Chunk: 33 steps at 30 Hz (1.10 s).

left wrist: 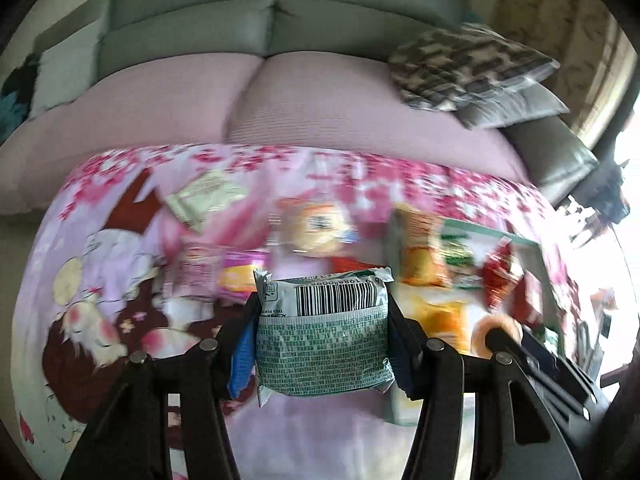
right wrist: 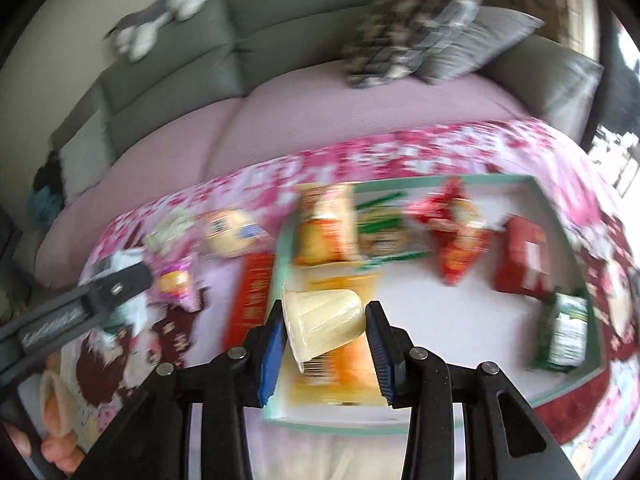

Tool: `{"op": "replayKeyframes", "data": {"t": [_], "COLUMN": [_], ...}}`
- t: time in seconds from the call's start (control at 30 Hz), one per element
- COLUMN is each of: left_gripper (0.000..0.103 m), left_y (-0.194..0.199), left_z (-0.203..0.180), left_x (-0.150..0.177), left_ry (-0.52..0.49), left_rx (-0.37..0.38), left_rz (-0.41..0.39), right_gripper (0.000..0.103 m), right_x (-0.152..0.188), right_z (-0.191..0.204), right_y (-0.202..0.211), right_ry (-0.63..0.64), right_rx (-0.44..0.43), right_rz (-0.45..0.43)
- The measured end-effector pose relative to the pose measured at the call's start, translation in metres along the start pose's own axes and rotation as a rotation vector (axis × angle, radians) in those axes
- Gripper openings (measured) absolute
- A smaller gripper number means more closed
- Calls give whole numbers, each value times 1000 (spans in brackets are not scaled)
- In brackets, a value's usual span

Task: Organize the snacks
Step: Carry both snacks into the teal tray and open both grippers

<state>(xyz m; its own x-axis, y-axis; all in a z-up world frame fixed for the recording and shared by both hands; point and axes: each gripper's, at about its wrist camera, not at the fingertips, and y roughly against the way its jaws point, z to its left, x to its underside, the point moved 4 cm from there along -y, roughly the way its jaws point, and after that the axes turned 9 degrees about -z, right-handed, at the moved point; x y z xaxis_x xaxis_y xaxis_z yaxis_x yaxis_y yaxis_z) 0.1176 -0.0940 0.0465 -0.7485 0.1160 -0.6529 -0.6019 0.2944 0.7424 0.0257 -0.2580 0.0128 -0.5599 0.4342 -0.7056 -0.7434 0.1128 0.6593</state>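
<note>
1. Sofa w/ pink cover sits behind the table; floral cloth covers the table top.
2. Tray w/ mint rim lies on the cloth, several snacks already in it. It's straight below and ahead of the right gripper, so the right hand is nearer; from the left view the tray is off to the right.
3. Left gripper is clamped on a green-white snack pack, barcode end pointing away, held above the cloth.
4. Right gripper is clamped on a pale jelly cup, lying sideways, rim to the left, over the tray's near-left part.
</note>
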Motion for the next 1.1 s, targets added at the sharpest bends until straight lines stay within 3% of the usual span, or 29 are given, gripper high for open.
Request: {"op": "replayKeyframes", "data": {"t": [0.3, 0.5, 0.8, 1.1], "left_gripper": [58, 58, 58, 59], "left_y": [0, -9, -24, -36], "left_z": [-84, -124, -152, -158], "left_x": [17, 31, 51, 59], "left_ry": [-153, -225, -310, -329], "left_rx": [138, 174, 176, 157], "left_rz": [4, 8, 19, 30], "right_gripper": [41, 41, 42, 42], "right_x": [-7, -6, -1, 3], "right_z": [-98, -131, -133, -135], "right_y": [14, 19, 10, 4], "right_ry": [-198, -263, -266, -270], "right_rx": [156, 207, 184, 176], "right_rz": [-19, -17, 19, 44]}}
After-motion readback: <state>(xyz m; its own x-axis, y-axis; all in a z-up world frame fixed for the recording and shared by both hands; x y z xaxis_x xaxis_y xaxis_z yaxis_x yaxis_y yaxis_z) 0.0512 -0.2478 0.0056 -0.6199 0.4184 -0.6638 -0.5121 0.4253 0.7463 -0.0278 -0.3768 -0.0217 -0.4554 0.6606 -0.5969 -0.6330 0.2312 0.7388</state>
